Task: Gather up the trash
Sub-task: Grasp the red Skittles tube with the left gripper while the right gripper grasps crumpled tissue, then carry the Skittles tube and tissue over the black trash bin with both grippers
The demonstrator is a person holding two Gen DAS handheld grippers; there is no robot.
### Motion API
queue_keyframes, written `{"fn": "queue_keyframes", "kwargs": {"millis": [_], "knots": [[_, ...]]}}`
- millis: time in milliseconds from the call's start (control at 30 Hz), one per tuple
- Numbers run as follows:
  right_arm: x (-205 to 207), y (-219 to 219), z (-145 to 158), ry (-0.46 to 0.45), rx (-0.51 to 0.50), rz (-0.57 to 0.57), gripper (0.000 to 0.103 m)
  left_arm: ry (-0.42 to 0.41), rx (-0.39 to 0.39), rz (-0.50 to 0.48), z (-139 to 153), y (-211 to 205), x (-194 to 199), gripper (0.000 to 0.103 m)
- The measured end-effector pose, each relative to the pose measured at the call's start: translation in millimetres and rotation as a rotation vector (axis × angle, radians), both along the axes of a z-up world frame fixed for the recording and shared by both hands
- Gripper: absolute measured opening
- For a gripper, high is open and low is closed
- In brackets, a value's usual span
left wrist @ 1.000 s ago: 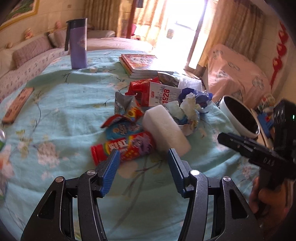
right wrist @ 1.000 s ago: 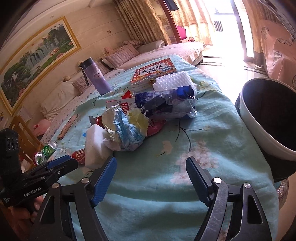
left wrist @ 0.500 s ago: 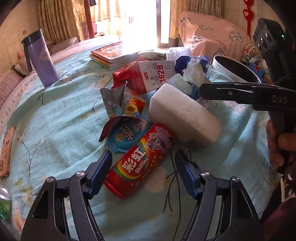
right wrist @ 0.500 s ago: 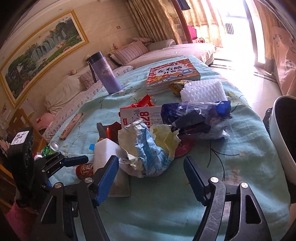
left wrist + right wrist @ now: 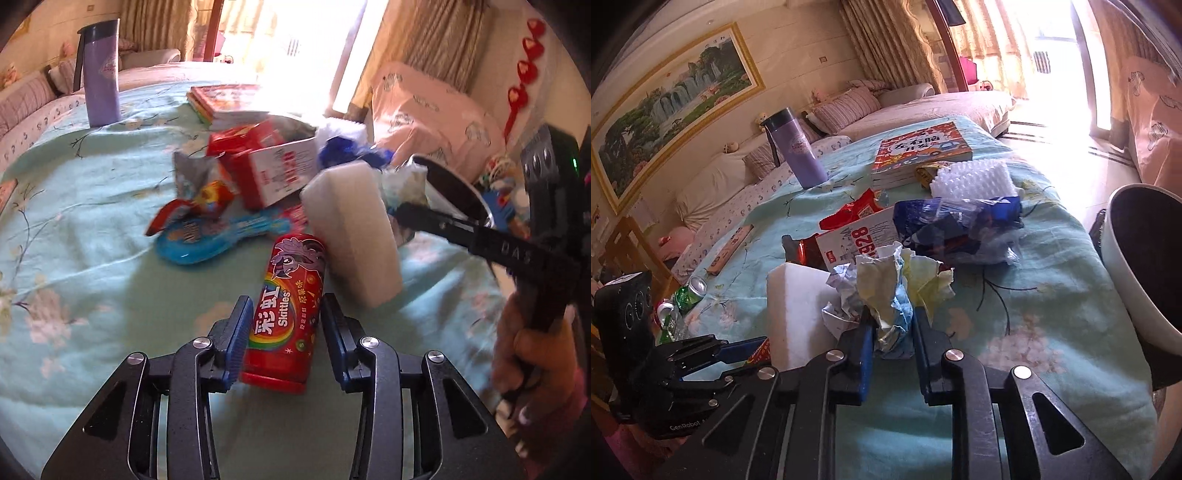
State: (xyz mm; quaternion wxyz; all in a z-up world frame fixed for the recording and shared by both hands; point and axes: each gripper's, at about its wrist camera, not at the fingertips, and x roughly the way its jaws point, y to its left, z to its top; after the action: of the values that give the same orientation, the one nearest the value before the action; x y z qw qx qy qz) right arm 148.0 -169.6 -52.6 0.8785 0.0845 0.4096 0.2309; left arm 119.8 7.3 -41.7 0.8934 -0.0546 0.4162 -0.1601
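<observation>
The left gripper [image 5: 284,325] is straddling the red Skittles tube [image 5: 290,310], which is lying on the teal flowered tablecloth [image 5: 85,229]; its blue pads are sitting just beside the tube's sides, and whether they are pressing it is impossible to tell. The right gripper [image 5: 892,332] is pinching the crumpled paper wad [image 5: 886,291] with its jaws nearly closed, just beside the white foam block [image 5: 799,310]. Farther back, the red-and-white carton [image 5: 849,240] and blue plastic bag [image 5: 956,229] are lying mid-table, with the white bin [image 5: 1137,295] standing off the table's right edge.

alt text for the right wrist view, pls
The right gripper is shut on a crumpled paper wad above a floral blue tablecloth, with a white foam block to its left and a white bin at right.
</observation>
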Motion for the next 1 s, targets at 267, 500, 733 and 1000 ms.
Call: {"fn": "queue_keyframes", "kwargs": {"millis": [267, 500, 733, 1000], "knots": [[-13, -56, 15, -0.039, 0.026, -0.124, 0.02, -0.056, -0.056, 0.052, 24, -25, 0, 0.037], [-17, -92, 17, -0.047, 0.04, -0.192, 0.02, -0.073, -0.066, 0.03, 37, -44, 6, 0.037], [-22, -121, 16, -0.049, 0.046, -0.241, 0.02, -0.067, -0.061, -0.036, 40, -84, 19, 0.037], [-27, -165, 20, -0.056, 0.048, -0.315, 0.02, -0.063, -0.033, -0.113, 44, -140, 34, 0.037]]}}
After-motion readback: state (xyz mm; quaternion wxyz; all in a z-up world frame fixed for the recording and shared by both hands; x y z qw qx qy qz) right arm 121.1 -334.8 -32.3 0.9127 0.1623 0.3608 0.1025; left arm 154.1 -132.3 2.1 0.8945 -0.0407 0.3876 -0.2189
